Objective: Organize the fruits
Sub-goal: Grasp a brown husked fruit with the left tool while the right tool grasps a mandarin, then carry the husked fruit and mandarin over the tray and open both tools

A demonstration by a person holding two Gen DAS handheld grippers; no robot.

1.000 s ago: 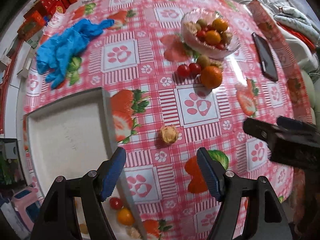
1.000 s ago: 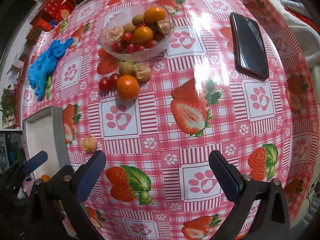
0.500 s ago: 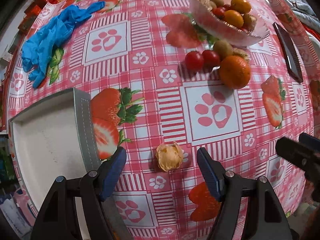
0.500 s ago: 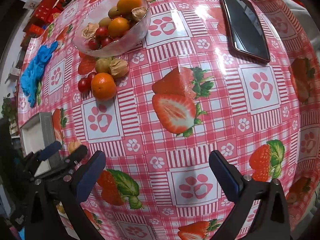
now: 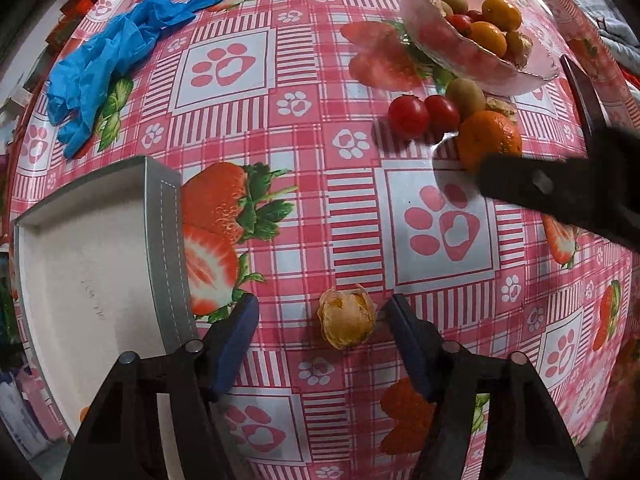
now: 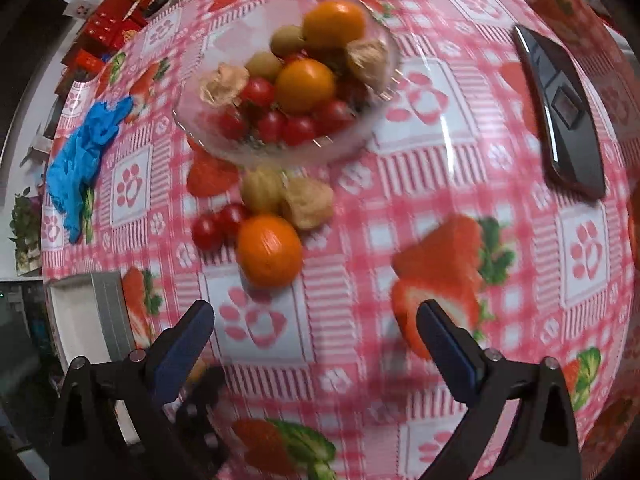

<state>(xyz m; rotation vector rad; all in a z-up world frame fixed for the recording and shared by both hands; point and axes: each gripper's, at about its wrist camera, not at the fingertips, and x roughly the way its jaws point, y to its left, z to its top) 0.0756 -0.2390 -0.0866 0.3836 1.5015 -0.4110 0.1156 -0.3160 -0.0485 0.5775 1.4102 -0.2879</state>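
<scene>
Your left tongs [image 5: 320, 320] are spread wide around the papery orange husked ground cherry [image 5: 347, 322] on the pink strawberry-print bench [image 5: 256, 128] — a blue pad stands on each side of it, neither touching yet. The white shallow rectangular tray [image 5: 92, 264] lies just to the left, and what you can see of its floor is mostly bare; a small orange spot shows at its near edge, too little to name.

Your right tongs [image 6: 316, 336] are also spread and hold nothing, hovering near the round orange tangerine [image 6: 269, 250]. The view is blurred there.

By my reading you are early in the job. Loose on the bench remain the tangerine, two red cherry tomatoes [image 5: 424, 114], a green-brown kiwi berry [image 5: 465, 94] and another dry husked fruit [image 6: 308, 202], all clustered on the near side of the clear glass bowl [image 5: 432, 52]. The bowl itself is full of mixed fruit — tomatoes, tangerines, kiwi berries, husked cherries — so most of the sorting seems left to do.

Blue crumpled gloves [image 5: 108, 52] sit far left, a black phone [image 6: 560, 112] far right.
</scene>
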